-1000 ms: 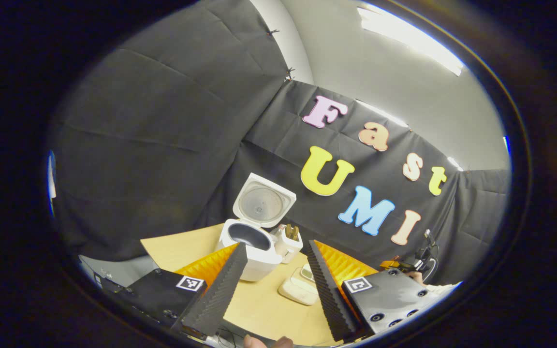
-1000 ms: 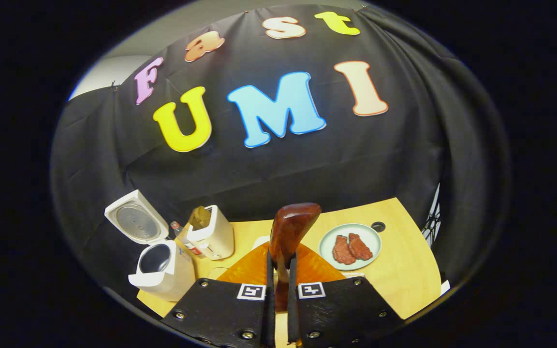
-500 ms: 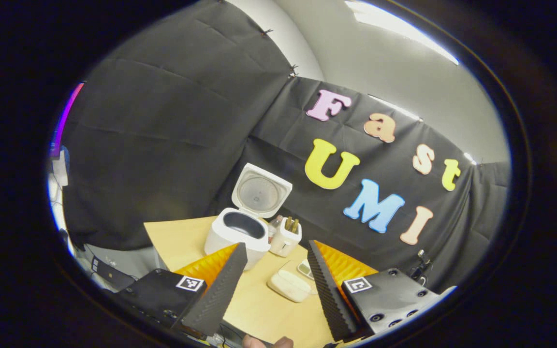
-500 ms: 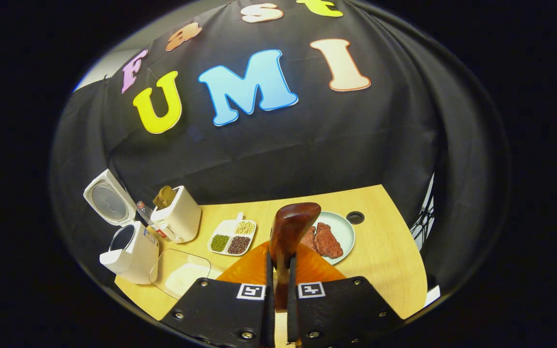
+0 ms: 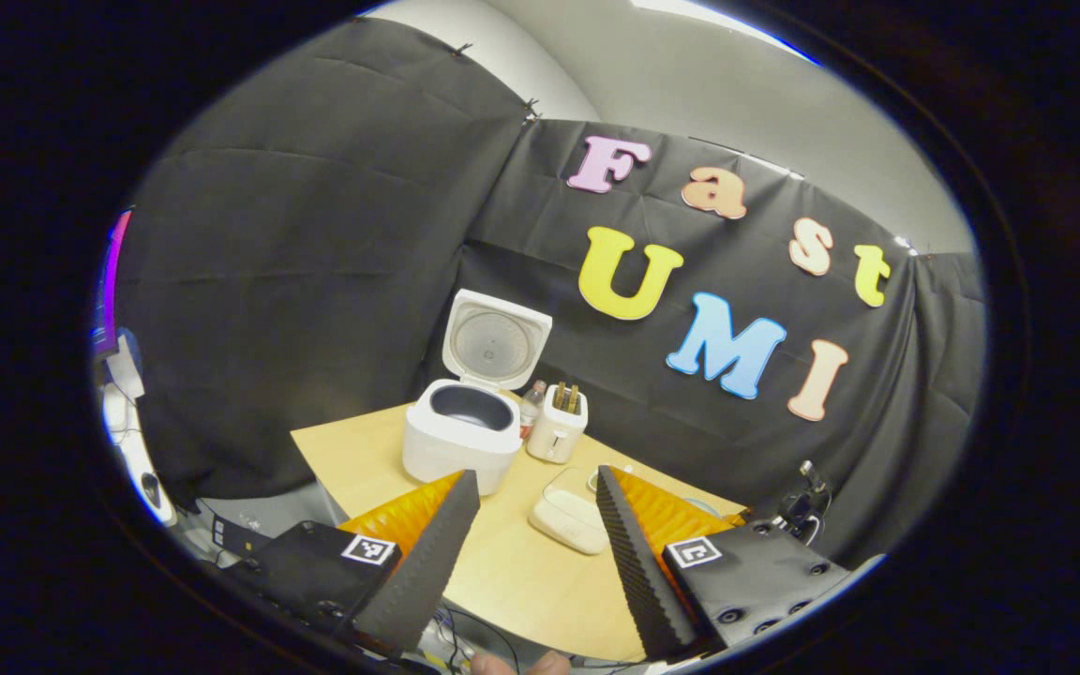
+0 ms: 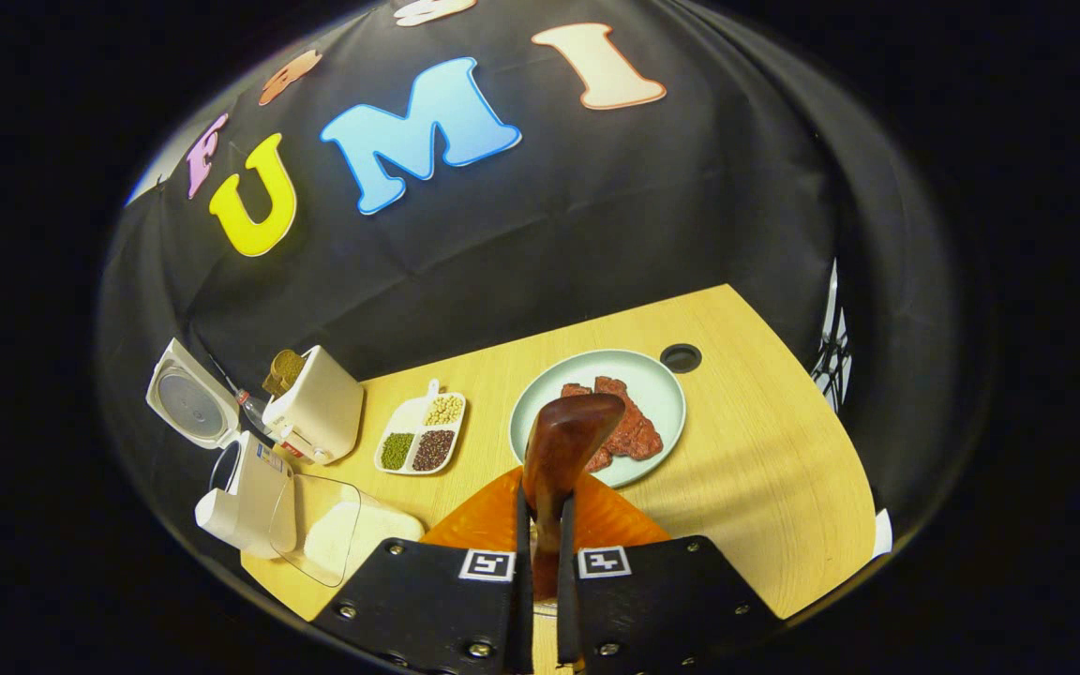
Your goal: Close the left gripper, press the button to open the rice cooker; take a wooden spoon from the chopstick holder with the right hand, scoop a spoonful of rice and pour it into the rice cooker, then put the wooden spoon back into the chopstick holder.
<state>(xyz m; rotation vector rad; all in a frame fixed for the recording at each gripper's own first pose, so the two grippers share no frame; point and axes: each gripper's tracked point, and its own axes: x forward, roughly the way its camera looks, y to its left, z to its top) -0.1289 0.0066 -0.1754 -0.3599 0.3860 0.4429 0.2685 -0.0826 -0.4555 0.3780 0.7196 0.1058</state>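
My right tool [image 6: 540, 525] pinches the wooden spoon [image 6: 561, 448] above the counter [image 6: 765, 469]; left tool [image 5: 531, 534] is spread. The rice, apparently in the clear tray [image 6: 338, 534] beside the open rice cooker [image 6: 245, 492], could spill if I tilt.

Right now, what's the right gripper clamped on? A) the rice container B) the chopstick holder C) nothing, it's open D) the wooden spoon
D: in the right gripper view the right gripper has both fingers pressed on the handle of the wooden spoon, whose bowl stands up above them, with the chopstick holder farther off on the table.
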